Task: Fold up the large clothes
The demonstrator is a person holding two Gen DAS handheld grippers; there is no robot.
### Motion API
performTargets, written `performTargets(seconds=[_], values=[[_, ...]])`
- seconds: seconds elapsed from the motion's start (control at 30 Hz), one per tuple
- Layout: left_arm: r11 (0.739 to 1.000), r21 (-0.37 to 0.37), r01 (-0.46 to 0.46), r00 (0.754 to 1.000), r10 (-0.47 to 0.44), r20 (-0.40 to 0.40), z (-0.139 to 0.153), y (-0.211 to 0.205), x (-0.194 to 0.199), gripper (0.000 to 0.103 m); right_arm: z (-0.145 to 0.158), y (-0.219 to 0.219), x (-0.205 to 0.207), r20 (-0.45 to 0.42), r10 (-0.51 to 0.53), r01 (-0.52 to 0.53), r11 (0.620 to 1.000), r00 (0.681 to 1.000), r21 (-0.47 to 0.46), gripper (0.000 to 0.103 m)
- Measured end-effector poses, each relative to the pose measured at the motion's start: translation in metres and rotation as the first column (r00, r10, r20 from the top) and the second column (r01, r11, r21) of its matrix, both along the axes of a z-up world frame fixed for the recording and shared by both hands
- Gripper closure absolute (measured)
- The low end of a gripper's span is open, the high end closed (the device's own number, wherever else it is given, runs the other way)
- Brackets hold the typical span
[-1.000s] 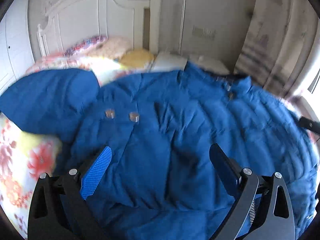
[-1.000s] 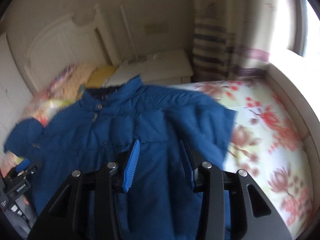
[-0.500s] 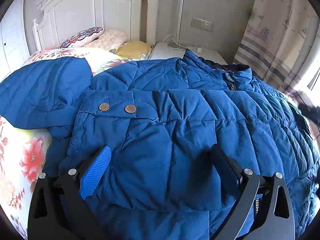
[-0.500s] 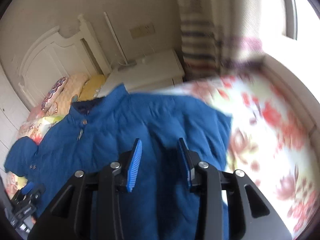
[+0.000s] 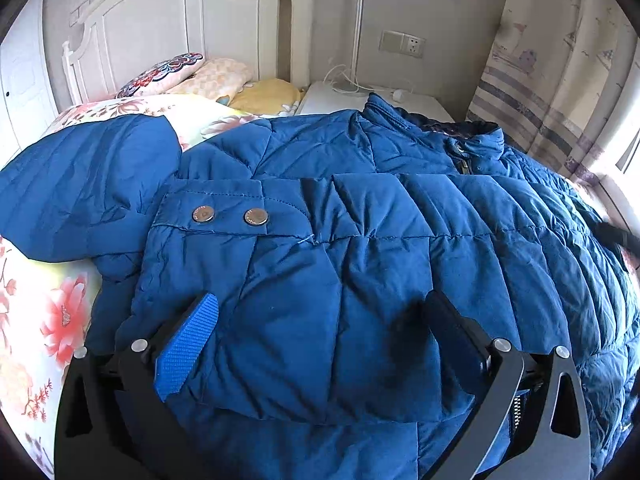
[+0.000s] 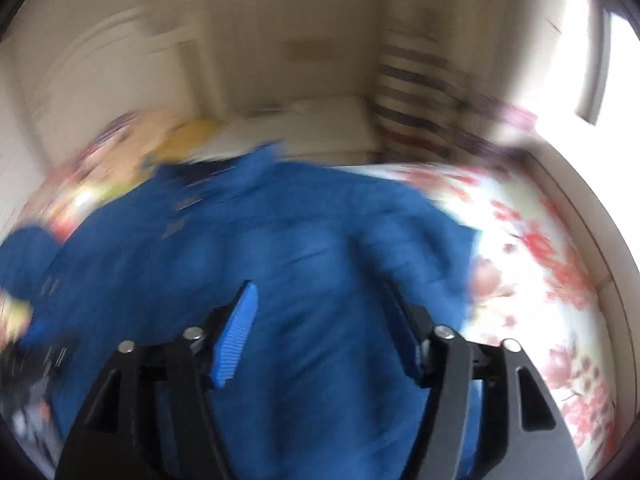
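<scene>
Lying spread across the floral bedspread (image 5: 60, 316), the blue puffer jacket (image 5: 360, 264) has a sleeve folded over its front. The left gripper (image 5: 320, 332) hangs wide open just above that sleeve. The right gripper (image 6: 324, 316), its jaws just opening, holds nothing over the jacket's blurred side. A white headboard (image 5: 168, 36) stands behind.
</scene>
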State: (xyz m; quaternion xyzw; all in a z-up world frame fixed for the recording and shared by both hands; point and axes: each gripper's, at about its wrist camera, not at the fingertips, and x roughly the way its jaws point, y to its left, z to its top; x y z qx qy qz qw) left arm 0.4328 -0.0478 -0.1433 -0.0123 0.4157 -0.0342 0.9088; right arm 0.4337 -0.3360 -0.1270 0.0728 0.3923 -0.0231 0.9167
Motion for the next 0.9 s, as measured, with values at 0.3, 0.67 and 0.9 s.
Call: performTargets(seconds=[0.3,0.67,0.9], values=[[0.990,-0.138,-0.014,0.999,0.021,0.047,0.009,0.022,-0.007,0.004,0.008,0.049,-0.023,-0.022,0.010,-0.011,0.999,1.000,-0.048,0.023],[0.575,-0.692,-0.437,0.822,0.567,-0.048,0.039,0.303,-0.065,0.004,-0.031,0.069,-0.028,-0.080,0.054,-0.057,0.998,0.995,-0.036,0.014],[0.300,-0.791,-0.533,0.697,0.685,-0.210,0.015,0.447,-0.042,0.007,-0.033,0.064,-0.027,-0.068,0.057,-0.058,0.998,0.996,-0.019,0.013]])
